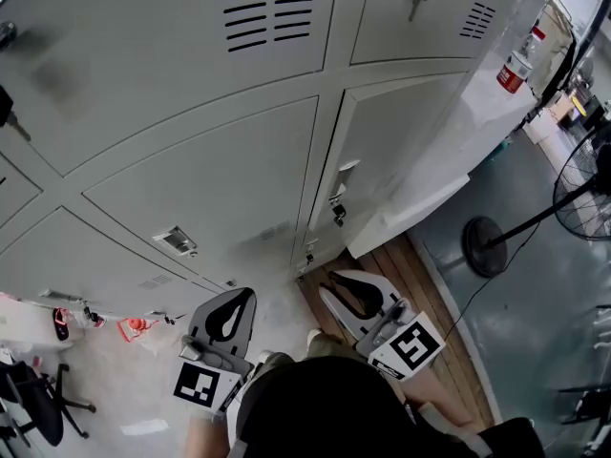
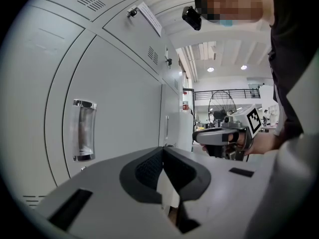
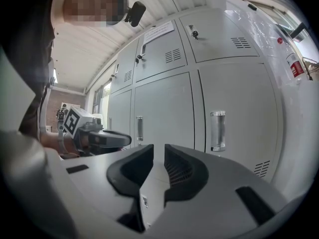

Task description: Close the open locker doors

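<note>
Holding my left gripper (image 1: 244, 295) low before the locker doors (image 1: 200, 189), jaws pressed together on nothing. Doors ahead sit flush, a handle (image 2: 83, 130) facing me. Right gripper (image 1: 336, 282) hangs alongside over the wooden boards (image 1: 420, 275), jaws likewise closed, empty.

Locker doors (image 1: 200, 189) pale grey. Left gripper (image 1: 243, 296), right gripper (image 1: 336, 282) grey; pads (image 1: 229, 321) black; markers (image 1: 199, 385) black-white squares. Floor planks (image 1: 420, 275) brown.

Grey locker doors (image 1: 205, 184) — all shut, flush
</note>
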